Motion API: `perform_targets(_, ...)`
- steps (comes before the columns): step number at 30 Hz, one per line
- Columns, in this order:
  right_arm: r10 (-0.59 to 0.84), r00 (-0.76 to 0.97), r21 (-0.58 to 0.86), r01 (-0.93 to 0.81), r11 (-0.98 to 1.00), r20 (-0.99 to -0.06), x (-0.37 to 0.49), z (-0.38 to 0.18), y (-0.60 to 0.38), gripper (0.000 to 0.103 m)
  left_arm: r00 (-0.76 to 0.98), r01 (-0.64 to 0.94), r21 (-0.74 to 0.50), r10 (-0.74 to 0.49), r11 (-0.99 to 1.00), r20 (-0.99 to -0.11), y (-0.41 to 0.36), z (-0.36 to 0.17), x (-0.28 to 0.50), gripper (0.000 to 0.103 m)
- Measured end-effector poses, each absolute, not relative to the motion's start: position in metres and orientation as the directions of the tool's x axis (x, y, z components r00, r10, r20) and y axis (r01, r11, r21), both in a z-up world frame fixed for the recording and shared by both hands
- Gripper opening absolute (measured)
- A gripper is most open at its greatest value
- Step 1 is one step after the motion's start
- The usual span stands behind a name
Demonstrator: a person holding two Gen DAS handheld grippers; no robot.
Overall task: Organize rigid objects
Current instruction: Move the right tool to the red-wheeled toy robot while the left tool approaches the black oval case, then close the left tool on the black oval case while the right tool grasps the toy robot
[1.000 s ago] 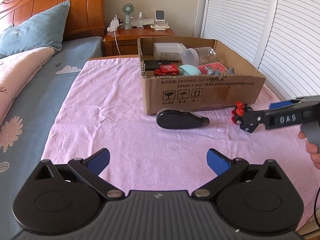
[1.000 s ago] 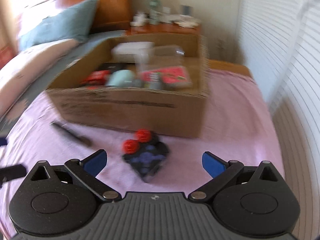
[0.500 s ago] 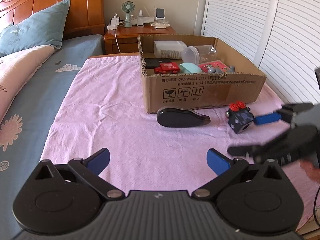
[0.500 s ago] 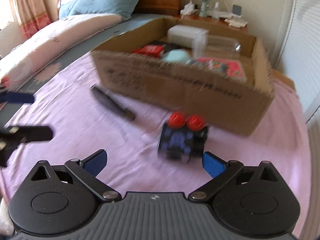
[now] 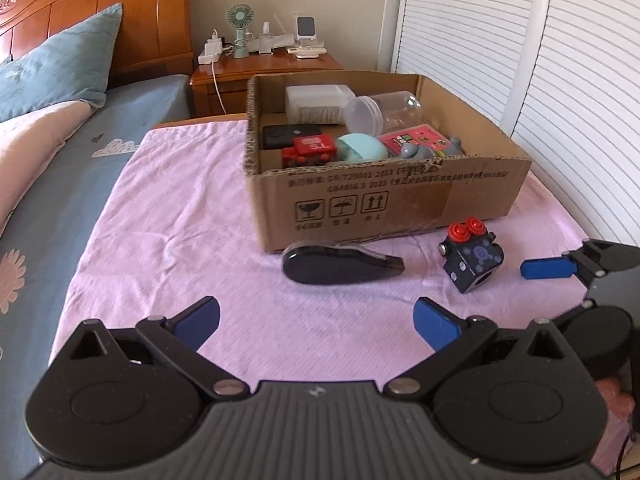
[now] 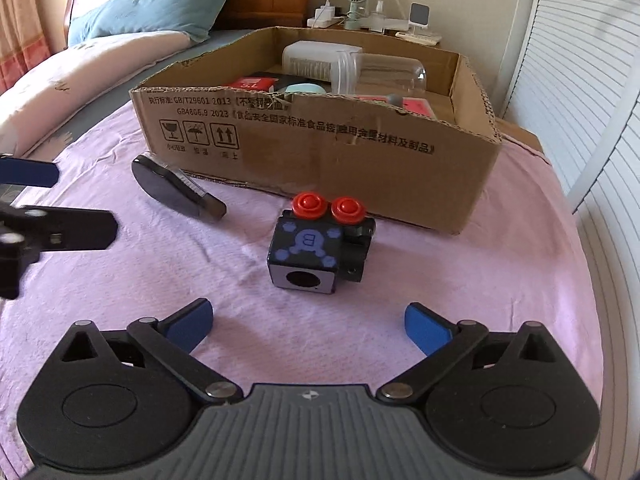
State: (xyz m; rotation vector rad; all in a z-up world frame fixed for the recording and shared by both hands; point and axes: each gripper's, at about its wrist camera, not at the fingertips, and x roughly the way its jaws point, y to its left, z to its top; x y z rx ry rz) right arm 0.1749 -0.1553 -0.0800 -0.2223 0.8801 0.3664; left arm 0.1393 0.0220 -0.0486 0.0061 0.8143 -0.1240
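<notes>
A black toy block with two red knobs [image 6: 316, 248] lies on the pink cloth just ahead of my open, empty right gripper [image 6: 308, 324]; it also shows in the left wrist view [image 5: 472, 256]. A black flat oval object [image 5: 340, 266] lies in front of the cardboard box [image 5: 400, 200], and shows in the right wrist view [image 6: 176, 194]. My left gripper [image 5: 316, 320] is open and empty, short of the oval object. The box [image 6: 320, 140] holds several items, among them a red toy, a teal shell and a clear jar.
A white louvred door [image 5: 540, 60] stands to the right. A wooden nightstand [image 5: 264, 68] with a small fan is behind the box. A blue pillow [image 5: 52, 76] and bedding lie to the left. The right gripper's fingers [image 5: 548, 268] reach in beside the block.
The right gripper has swung round and come low in front of the toy block, which is now centred between its open fingers. The left gripper has barely moved.
</notes>
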Motion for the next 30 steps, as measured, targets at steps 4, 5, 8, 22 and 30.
perform_targets(4, 0.219, 0.587, -0.04, -0.395, 0.918, -0.78, 0.174, -0.08, -0.156, 0.103, 0.663, 0.112, -0.05, -0.112, 0.993, -0.74, 0.014, -0.057, 0.153, 0.102)
perform_targets(5, 0.219, 0.588, -0.039, -0.394, 0.918, -0.779, 0.174, -0.08, -0.156, 0.103, 0.66, 0.11, -0.053, -0.113, 0.992, -0.743, 0.012, -0.059, 0.155, 0.102)
perform_targets(8, 0.221, 0.594, -0.04, -0.393, 0.919, -0.773, 0.172, -0.082, -0.156, 0.103, 0.654, 0.106, -0.059, -0.114, 0.993, -0.748, 0.007, -0.066, 0.163, 0.102)
perform_targets(22, 0.226, 0.605, -0.04, -0.394, 0.918, -0.763, 0.167, -0.082, -0.157, 0.103, 0.68, 0.059, -0.035, -0.066, 0.998, -0.73, -0.002, -0.086, 0.187, 0.102)
perform_targets(30, 0.227, 0.608, -0.041, -0.394, 0.918, -0.761, 0.166, -0.081, -0.157, 0.103, 0.702, 0.084, -0.013, -0.068, 0.996, -0.709, -0.004, -0.087, 0.186, 0.09)
